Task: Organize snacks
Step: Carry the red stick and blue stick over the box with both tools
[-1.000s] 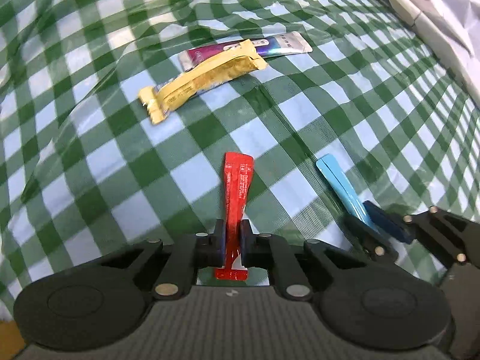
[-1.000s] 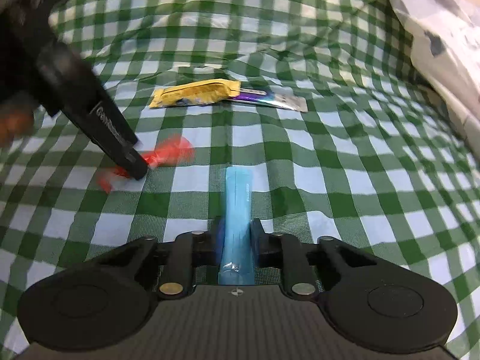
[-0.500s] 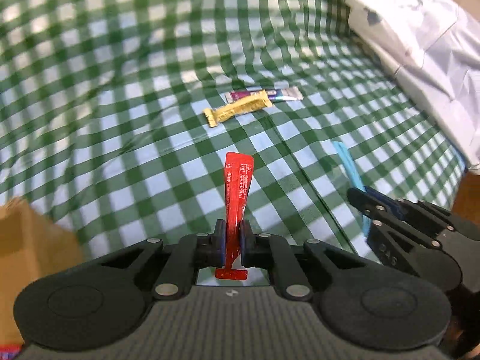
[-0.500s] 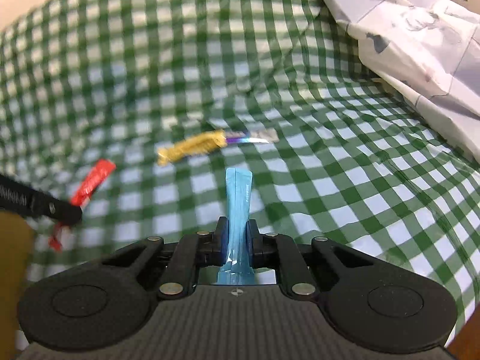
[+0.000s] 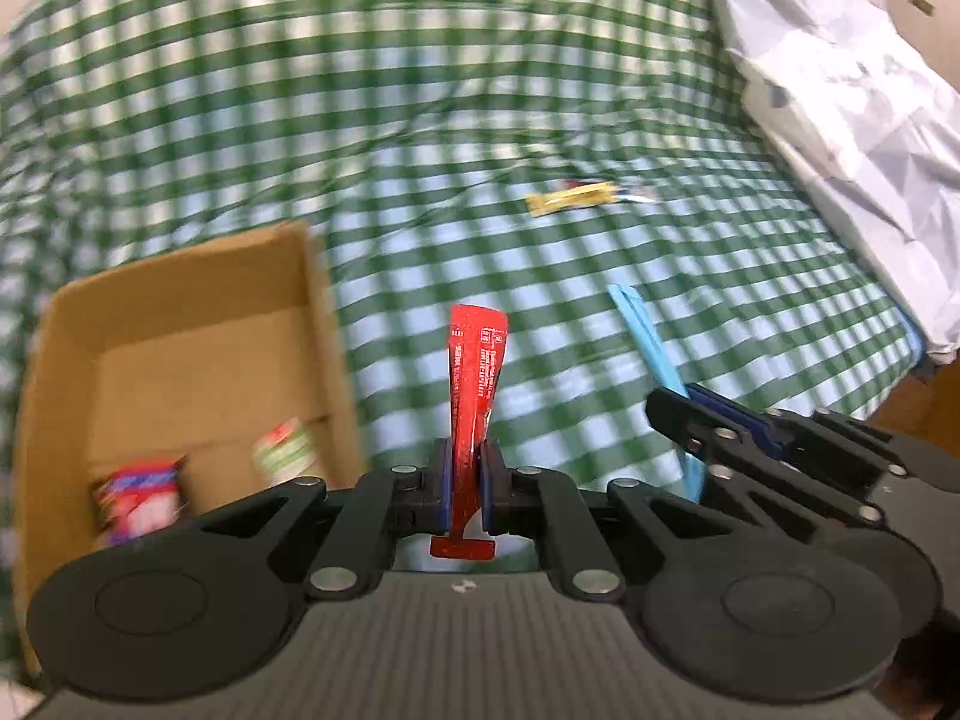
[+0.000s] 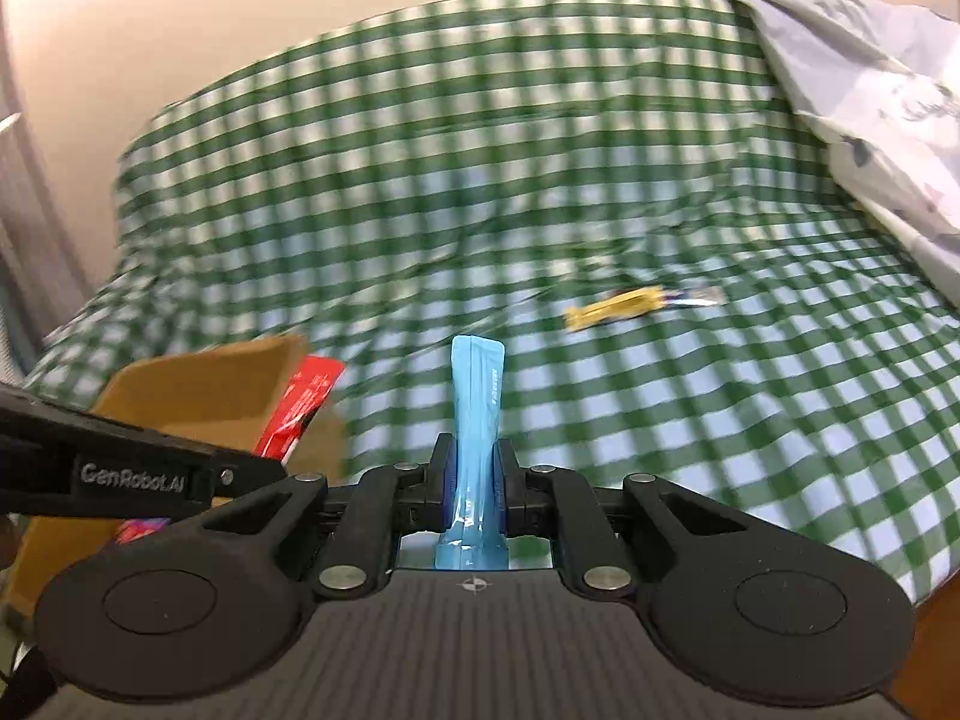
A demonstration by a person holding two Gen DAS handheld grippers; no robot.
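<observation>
While tongs clamp red sachet, beside box rim

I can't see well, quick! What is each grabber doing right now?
Left gripper: closed, pinching the red snack packet.
Right gripper: closed, pinching the blue snack packet.

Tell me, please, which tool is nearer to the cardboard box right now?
Left. The left tool, shut on the red packet, is right beside the cardboard box. The right tool, holding the blue packet, sits farther to the right, beyond the left one.
</observation>
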